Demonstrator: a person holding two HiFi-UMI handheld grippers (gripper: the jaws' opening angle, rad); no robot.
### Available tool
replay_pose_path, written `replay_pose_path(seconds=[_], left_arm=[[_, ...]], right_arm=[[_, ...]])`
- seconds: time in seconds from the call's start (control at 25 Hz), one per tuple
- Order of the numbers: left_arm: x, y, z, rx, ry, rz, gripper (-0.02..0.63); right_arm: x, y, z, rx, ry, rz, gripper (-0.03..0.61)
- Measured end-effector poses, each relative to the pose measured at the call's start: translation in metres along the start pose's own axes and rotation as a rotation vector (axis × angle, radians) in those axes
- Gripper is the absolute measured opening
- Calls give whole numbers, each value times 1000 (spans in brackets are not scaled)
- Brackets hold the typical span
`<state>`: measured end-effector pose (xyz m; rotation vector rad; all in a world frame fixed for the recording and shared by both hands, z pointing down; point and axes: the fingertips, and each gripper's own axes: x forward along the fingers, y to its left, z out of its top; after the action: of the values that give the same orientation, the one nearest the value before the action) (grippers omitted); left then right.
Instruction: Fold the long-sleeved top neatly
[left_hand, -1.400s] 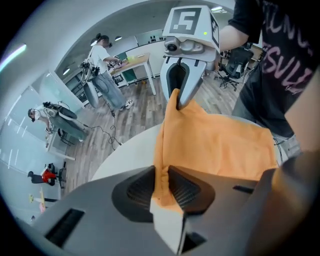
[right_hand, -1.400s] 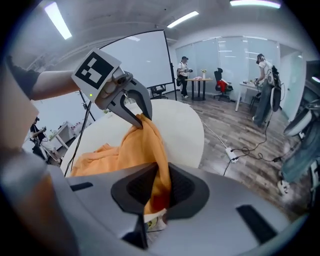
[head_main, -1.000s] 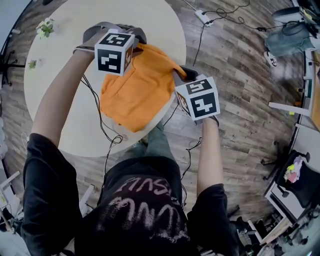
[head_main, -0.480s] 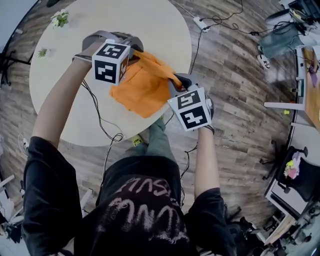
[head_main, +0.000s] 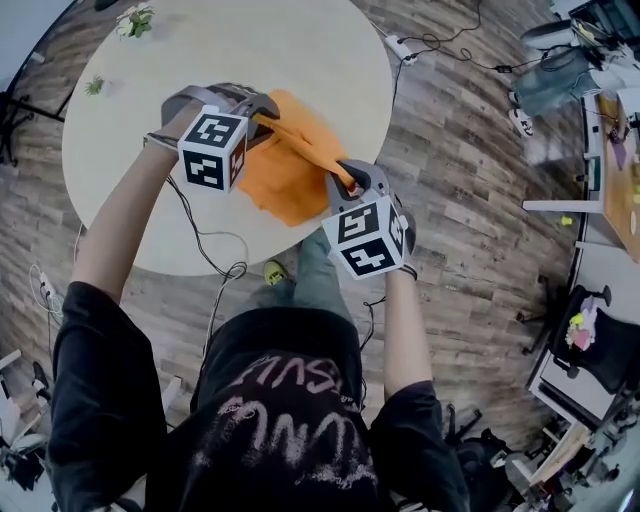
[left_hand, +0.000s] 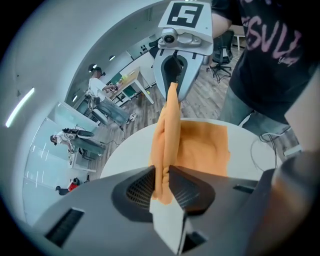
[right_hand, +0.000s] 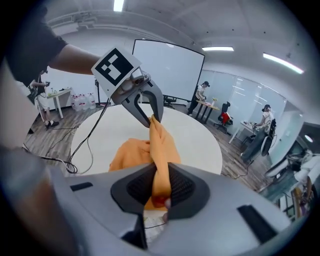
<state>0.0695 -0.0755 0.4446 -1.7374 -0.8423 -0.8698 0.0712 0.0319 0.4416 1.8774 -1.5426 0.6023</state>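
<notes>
Orange top, cream table, grey L hand-held gripper & R hand-held gripper w/ b&w marker cubes.

A pale round table lies below the left gripper. A small green plant and a smaller sprig sit well beyond it. Black cables trail off the table behind it. Beyond the right gripper, a white power strip lies on the wooden floor.
</notes>
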Motion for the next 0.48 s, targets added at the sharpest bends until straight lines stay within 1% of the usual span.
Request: replay_pose_path(seconds=[0.08,0.16,0.36,0.48], left_arm=[[-4,-13,-1,7,-3,21,95],[-5,-30,-3,8,-4,21,95],[-3,-81,-16,41,21,-61,98],[0,-106,-26,56,34,-113,98]], right_arm=[[-3,10,-1,-32,-5,-12,60],[-5,25,-3,-66,-7,-5,60],[-2,78,-17,-165,4,86,63],[4,107,-23,-174,14,159,67]])
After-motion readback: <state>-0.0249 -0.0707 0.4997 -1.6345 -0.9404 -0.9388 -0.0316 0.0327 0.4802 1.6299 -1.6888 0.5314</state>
